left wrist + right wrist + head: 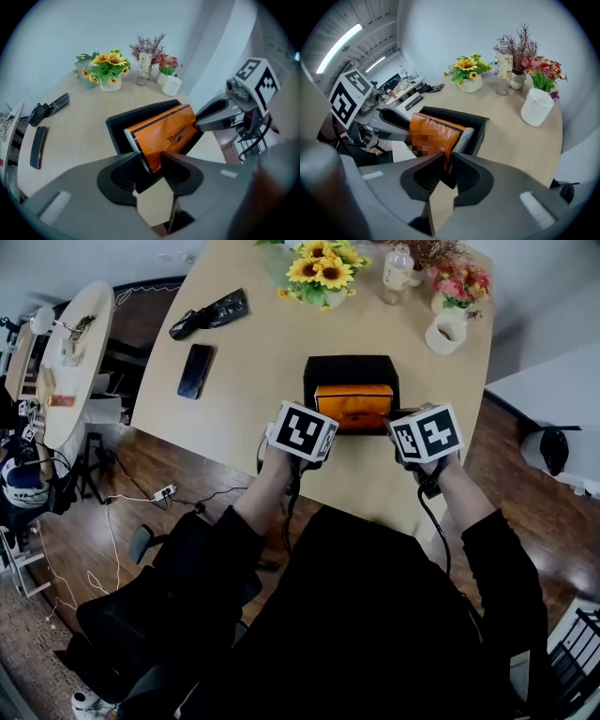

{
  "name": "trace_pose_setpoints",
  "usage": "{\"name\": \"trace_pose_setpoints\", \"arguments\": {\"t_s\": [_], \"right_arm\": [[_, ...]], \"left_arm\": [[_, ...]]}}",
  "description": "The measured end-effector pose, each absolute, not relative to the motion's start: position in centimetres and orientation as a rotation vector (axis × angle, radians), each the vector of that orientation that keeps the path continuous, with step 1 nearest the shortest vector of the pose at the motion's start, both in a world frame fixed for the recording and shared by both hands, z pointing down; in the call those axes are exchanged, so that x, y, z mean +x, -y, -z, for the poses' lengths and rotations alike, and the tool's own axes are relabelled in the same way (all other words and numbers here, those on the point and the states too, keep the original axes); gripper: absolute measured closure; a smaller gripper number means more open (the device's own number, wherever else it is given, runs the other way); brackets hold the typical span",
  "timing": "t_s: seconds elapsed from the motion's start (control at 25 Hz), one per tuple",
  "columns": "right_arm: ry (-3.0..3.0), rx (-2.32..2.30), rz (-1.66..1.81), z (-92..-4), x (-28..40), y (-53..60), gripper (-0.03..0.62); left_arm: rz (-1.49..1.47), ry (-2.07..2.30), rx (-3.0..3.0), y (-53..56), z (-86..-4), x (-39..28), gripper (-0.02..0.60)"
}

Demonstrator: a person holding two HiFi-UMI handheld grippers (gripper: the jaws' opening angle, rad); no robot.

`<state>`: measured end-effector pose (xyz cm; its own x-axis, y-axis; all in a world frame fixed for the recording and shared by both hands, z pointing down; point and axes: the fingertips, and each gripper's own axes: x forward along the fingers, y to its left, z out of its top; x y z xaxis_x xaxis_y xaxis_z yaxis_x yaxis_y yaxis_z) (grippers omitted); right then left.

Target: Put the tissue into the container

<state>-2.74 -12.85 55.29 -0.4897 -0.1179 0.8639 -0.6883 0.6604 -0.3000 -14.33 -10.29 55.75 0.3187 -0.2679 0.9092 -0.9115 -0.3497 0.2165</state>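
An orange tissue pack (353, 401) lies tilted over the open black container (352, 365) near the table's front edge, its lower part inside the box. My left gripper (151, 159) is shut on the pack's (164, 133) near left end. My right gripper (447, 161) is shut on the pack's (440, 126) right end, next to the container's rim (454, 112). In the head view the marker cubes hide both sets of jaws. From the left gripper view the right gripper's fingers (206, 119) reach the pack's far end above the container wall (136, 115).
At the table's back stand a sunflower pot (322, 273), a bottle (397, 268), pink flowers (459, 282) and a white mug (448, 331). A phone (195, 370) and a black bundle (208, 313) lie to the left. The table edge runs just below the grippers.
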Motion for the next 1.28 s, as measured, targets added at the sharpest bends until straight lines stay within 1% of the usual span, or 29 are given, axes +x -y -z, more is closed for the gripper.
{"name": "trace_pose_setpoints", "arguments": {"t_s": [0.2,0.52,0.64,0.96,1.28], "right_arm": [[2.022,0.663,-0.896,-55.1,-2.8,13.5,0.523],[2.071,0.701,-0.855,-54.1,-3.0,14.2,0.494],[2.081,0.718,-0.836,-53.9,-2.9,14.5,0.495],[2.234,0.708,-0.756,-51.3,-3.5,14.4,0.496],[2.395,0.795,-0.667,-48.1,-1.8,13.7,0.514]], "left_arm": [[-1.013,1.065,1.816,10.6,-55.5,-14.6,0.443],[-0.925,1.092,1.863,10.8,-54.8,-13.7,0.365],[-0.900,1.118,1.862,10.9,-54.4,-14.0,0.365],[-0.636,1.182,1.967,11.9,-52.2,-13.2,0.379],[-0.570,1.244,2.137,9.9,-48.4,-11.6,0.414]]}}
